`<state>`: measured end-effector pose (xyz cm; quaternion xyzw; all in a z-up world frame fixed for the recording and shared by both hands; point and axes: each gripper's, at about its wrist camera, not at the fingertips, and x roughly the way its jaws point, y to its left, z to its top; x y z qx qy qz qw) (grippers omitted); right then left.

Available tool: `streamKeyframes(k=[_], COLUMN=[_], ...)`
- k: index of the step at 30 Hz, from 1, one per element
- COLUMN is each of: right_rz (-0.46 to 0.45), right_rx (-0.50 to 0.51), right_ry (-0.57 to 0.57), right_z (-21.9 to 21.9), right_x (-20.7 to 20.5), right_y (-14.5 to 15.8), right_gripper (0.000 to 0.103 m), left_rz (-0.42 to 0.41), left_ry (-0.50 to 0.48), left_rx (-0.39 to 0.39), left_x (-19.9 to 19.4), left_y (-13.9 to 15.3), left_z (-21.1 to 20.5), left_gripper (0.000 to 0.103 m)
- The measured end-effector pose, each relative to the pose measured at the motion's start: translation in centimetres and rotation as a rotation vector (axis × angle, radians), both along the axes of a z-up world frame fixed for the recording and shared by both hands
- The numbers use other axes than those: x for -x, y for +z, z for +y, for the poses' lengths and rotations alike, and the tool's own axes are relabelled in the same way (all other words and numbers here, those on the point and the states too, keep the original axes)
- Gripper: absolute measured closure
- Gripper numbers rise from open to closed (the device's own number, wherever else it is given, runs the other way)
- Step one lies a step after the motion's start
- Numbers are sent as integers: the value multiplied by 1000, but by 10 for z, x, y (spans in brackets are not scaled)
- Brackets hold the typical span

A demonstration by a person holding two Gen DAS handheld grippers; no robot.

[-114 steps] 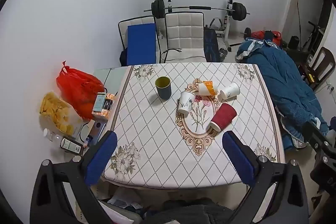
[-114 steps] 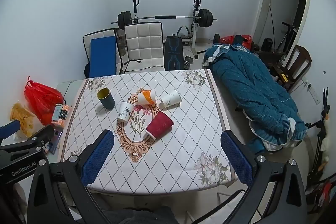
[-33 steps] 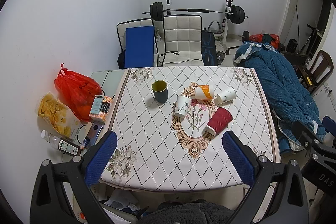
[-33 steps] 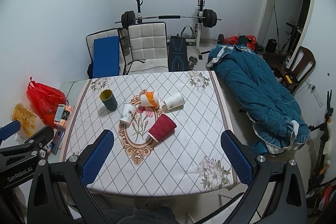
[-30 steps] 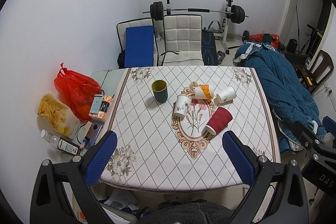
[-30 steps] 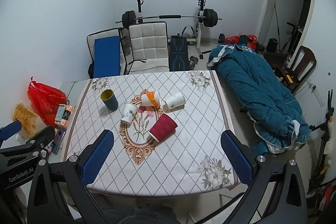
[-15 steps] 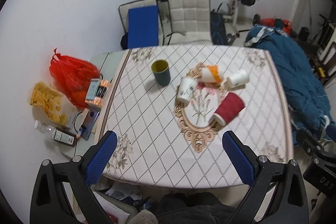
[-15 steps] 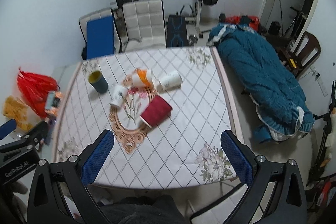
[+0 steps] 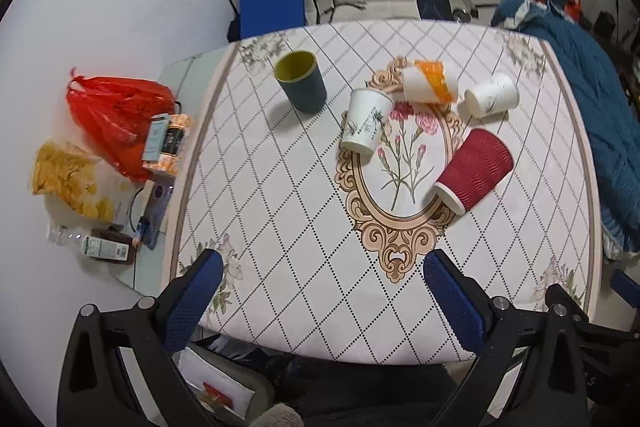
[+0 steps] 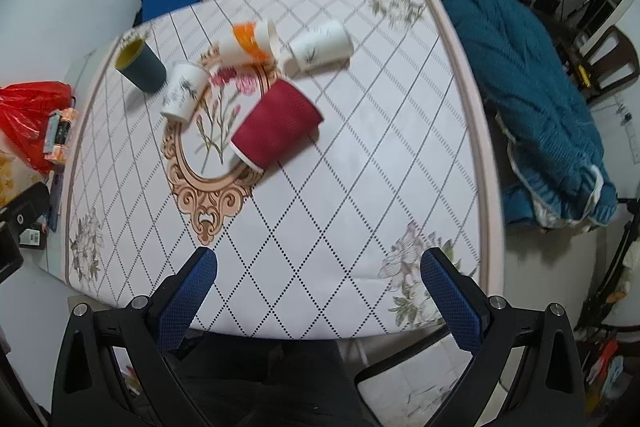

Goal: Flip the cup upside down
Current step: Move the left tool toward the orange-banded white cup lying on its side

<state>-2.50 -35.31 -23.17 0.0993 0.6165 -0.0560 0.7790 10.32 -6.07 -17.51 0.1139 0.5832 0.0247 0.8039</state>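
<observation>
left gripper [image 9: 322,301]: black frame, silver screws | fingers [image 9: 192,301]: blue textured pads | right gripper [image 10: 318,301]: same

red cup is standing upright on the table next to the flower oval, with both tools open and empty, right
Not quite. The red cup lies on its side, mouth toward the flower oval, as the left wrist view shows. The left tool and right tool are open and empty.

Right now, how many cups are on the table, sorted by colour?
Dark teal, upright: 1
White with leaf print: 2, one upright, one on its side
Orange and white, on its side: 1
Red ribbed, on its side: 1
Total: 5
</observation>
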Motion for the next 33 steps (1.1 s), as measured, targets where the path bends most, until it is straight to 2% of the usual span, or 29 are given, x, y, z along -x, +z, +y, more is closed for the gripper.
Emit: streamKeyframes(k=[12, 16, 19, 26, 33], right_rz=[141, 171, 188, 202, 202], right_rx=[-15, -18, -18, -12, -20], right_ry=[-68, -97, -116, -142, -174], right_z=[-8, -14, -19, -28, -32], right_x=[-46, -64, -78, -110, -133], right_y=[-62, -77, -86, -101, -111], right_gripper=[0, 0, 0, 0, 0], left_rz=[92, 101, 86, 56, 40], left_ry=[-94, -172, -277, -603, -888], left_rx=[-34, -90, -166, -377, -471], left_x=[-80, -110, -131, -175, -201], left_y=[-54, -69, -78, -100, -117], left_z=[-22, -37, -54, -107, -152], left_gripper=[0, 0, 0, 0, 0])
